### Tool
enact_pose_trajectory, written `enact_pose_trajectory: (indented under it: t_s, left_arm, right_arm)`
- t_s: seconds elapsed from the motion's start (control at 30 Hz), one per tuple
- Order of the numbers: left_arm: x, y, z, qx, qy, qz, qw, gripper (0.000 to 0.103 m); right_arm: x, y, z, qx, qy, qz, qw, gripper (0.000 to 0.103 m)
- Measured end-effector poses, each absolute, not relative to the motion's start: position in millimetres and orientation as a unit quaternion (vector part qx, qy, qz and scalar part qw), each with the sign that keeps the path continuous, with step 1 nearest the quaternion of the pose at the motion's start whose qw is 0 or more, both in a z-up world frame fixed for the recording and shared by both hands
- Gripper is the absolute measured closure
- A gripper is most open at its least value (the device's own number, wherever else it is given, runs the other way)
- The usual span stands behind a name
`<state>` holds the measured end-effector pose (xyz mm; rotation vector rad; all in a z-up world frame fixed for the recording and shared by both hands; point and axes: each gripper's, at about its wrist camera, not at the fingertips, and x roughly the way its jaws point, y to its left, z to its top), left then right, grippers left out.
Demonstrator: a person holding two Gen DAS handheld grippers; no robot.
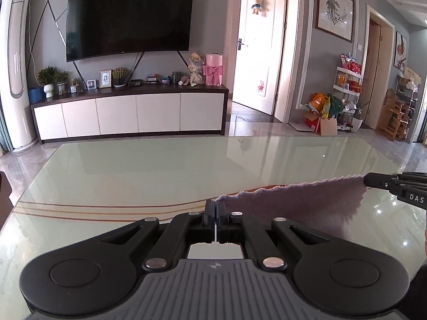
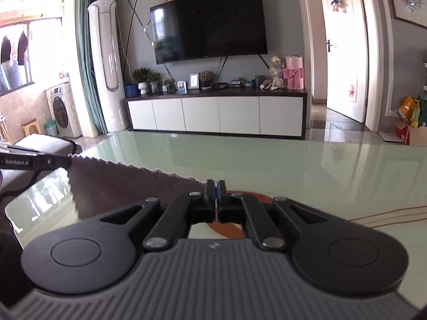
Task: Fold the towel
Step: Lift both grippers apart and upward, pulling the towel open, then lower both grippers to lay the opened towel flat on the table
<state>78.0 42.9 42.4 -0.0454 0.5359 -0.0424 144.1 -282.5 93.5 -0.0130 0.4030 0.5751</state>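
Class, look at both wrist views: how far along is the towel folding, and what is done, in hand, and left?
Done: both corners are gripped, the left gripper and right gripper each with jaws shut on the towel. In hand: its top edge is stretched between them above the glass table. Left: no fold shows yet; the actual folding and laying flat.

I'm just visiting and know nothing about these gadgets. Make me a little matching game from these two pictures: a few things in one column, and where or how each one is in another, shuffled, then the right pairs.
Things
1. towel
2. television
3. glass table
4. stuffed toy

Place or state
A. hanging on the white door
B. mounted on the grey wall above the cabinet
C. held up by its top edge between the left hand-held gripper and the right hand-held gripper
D. shiny, reflecting the room, under the cloth

Pairs: 1-C, 2-B, 3-D, 4-A
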Motion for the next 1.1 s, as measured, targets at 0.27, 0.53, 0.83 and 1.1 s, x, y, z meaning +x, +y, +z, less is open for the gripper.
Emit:
enact_pose_trajectory:
  t_s: [0.27, 0.53, 0.83, 1.1]
  left_arm:
    - [73, 40, 50, -0.018, 0.247, -0.028, 0.968, 0.102]
    - [90, 37, 78, -0.014, 0.220, -0.039, 0.975, 0.102]
    - [189, 39, 92, -0.008, 0.262, -0.043, 0.964, 0.102]
    - [209, 33, 123, 0.005, 0.219, -0.050, 0.974, 0.102]
  right_arm:
    - [140, -286, 108, -0.007, 0.172, 0.279, 0.945, 0.102]
    - [156, -284, 135, -0.019, 0.138, 0.272, 0.952, 0.102]
    - [225, -264, 147, -0.052, 0.148, 0.246, 0.957, 0.102]
    - [239, -264, 161, -0.055, 0.119, 0.243, 0.961, 0.102]
